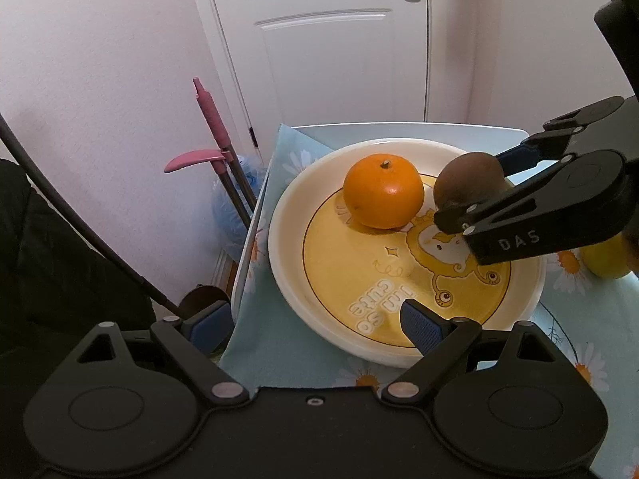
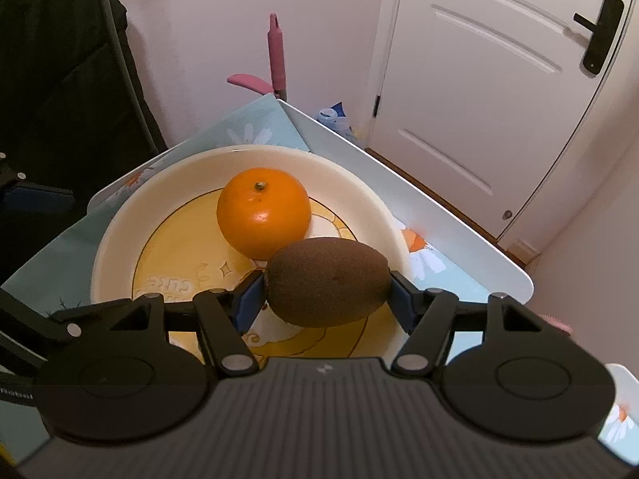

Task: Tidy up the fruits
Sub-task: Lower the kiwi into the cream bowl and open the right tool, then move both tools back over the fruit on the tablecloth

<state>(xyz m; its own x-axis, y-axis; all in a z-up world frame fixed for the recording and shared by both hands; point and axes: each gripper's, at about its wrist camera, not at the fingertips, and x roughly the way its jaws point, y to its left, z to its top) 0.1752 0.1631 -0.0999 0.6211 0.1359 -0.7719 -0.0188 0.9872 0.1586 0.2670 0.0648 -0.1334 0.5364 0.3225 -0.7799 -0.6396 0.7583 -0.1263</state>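
Note:
An orange (image 1: 383, 191) (image 2: 263, 212) and a brown kiwi (image 1: 469, 183) (image 2: 327, 281) lie side by side on a white plate (image 1: 279, 247) (image 2: 116, 239) with a yellow cartoon centre. My right gripper (image 2: 324, 299) (image 1: 475, 189) straddles the kiwi lengthwise. Its blue pads (image 2: 249, 299) stand right at the fruit's two ends without visibly squeezing it, and the kiwi rests against the orange. My left gripper (image 1: 315, 327) is open and empty at the plate's near rim, one finger over the plate, the other off the table's left edge.
The plate sits on a light blue daisy tablecloth (image 1: 279, 351) over a small white table (image 2: 459, 239). A yellow fruit (image 1: 607, 259) lies at the right edge. Pink-handled cleaning tools (image 1: 215, 127) lean on the wall by a white door (image 2: 499, 99). Dark fabric (image 1: 48, 247) hangs at left.

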